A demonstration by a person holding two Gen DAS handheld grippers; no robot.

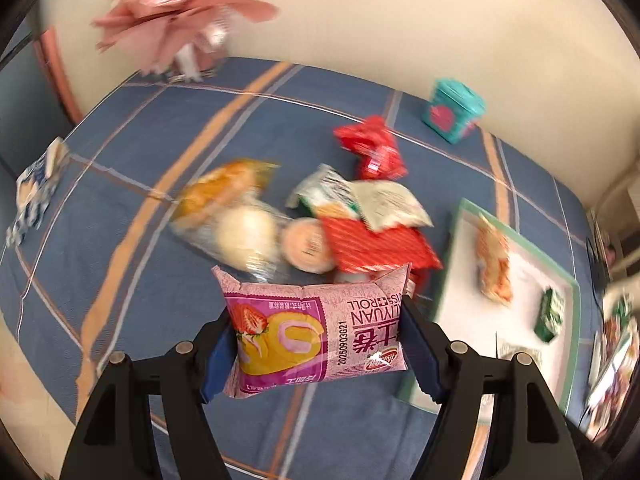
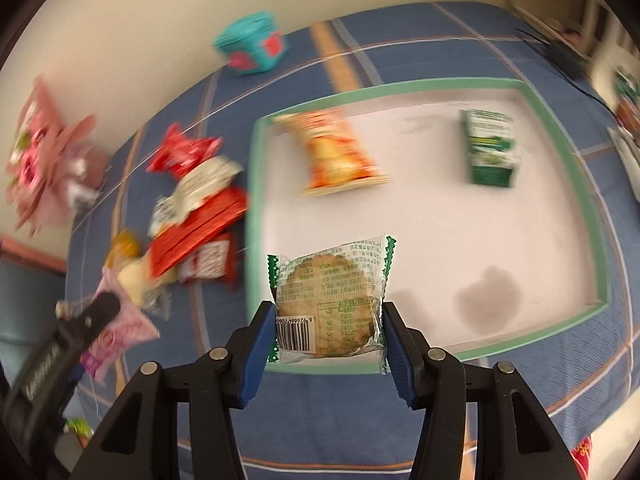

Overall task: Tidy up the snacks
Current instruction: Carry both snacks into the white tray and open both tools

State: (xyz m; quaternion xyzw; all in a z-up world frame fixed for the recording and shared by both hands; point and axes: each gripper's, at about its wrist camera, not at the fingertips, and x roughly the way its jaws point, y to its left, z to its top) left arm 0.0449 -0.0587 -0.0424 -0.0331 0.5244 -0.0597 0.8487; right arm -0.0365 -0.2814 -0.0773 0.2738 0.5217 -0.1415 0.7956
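Blue plaid cloth (image 2: 400,420) spreads wide; my right gripper (image 2: 328,330) clamps a cookie packet (image 2: 330,300) over the tray's near rim (image 2: 520,342), my left gripper (image 1: 318,338) a pink roll pack (image 1: 316,332).

A blue plaid cloth (image 2: 400,420) carries a green-rimmed tray (image 2: 400,90) and loose snacks (image 1: 360,216).

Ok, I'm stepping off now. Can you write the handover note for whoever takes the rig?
Left gripper: shut on the pink Swiss roll pack, lifted above the cloth.
Right gripper: shut on the clear cookie pack, above the tray's near edge.
Green-rimmed tray: holds the orange snack bag and the green carton.
Left to do: place both held packs, then clear the snack pile beside the tray.
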